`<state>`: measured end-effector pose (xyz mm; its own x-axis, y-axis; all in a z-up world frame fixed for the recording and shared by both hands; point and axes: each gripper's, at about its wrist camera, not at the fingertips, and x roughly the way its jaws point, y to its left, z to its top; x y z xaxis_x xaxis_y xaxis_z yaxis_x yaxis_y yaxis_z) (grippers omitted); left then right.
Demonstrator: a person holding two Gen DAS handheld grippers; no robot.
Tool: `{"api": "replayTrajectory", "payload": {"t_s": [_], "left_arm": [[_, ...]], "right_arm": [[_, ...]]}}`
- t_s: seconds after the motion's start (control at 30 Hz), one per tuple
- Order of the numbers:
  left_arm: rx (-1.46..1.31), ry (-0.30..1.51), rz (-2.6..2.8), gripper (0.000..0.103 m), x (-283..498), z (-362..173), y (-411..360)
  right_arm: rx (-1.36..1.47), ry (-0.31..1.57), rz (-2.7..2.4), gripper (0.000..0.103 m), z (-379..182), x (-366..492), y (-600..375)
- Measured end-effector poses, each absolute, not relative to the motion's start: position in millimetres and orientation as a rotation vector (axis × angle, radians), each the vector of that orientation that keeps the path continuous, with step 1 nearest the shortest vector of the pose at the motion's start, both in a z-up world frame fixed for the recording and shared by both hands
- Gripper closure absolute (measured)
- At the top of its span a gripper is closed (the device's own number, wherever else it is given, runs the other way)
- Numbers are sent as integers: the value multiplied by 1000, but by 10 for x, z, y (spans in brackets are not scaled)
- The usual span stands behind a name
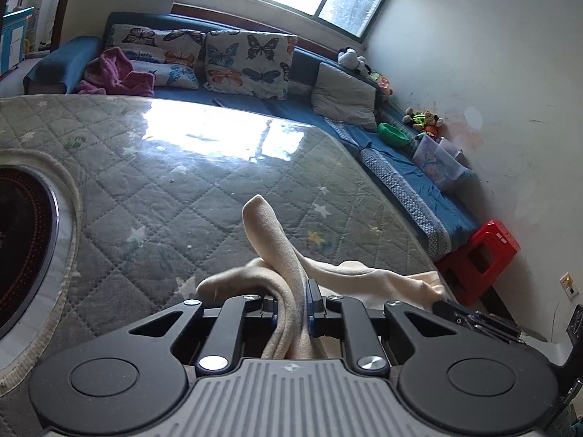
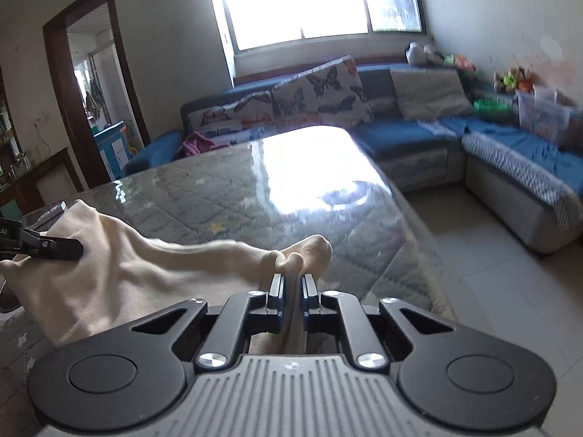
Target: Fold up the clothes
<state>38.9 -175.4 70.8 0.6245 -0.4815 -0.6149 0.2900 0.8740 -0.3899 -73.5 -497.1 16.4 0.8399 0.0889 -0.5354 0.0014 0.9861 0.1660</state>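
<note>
A cream garment (image 1: pixel 271 240) is held up over the quilted grey table (image 1: pixel 175 196). My left gripper (image 1: pixel 293 298) is shut on one bunched corner of it, and the cloth stands up between the fingers. My right gripper (image 2: pixel 291 287) is shut on another corner of the cream garment (image 2: pixel 120 273), which stretches away to the left. In the right wrist view the left gripper (image 2: pixel 54 247) shows at the left edge, gripping the far end of the cloth. In the left wrist view the right gripper's body (image 1: pixel 473 322) shows at the lower right.
A dark round inset (image 1: pixel 22 247) lies in the table at the left. A blue corner sofa (image 1: pixel 400 160) with butterfly cushions (image 1: pixel 247 62) runs behind and right of the table. A red stool (image 1: pixel 481 258) stands by the wall. Tiled floor (image 2: pixel 492 291) lies right of the table.
</note>
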Motion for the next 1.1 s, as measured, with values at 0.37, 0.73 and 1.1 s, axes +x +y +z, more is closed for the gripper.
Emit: {"api": "replayTrajectory", "payload": {"t_s": [0.37, 0.73, 1.1], "left_arm": [[-310, 767, -569, 88, 422, 809, -2162], [-391, 1121, -616, 88, 513, 151, -2107], [-221, 1057, -610, 77, 379, 302, -2022]], "right_arm": [[37, 511, -72, 95, 604, -835, -5296], [-10, 720, -129, 95, 103, -824, -5439], [-26, 731, -102, 86, 63, -812, -5339]]}}
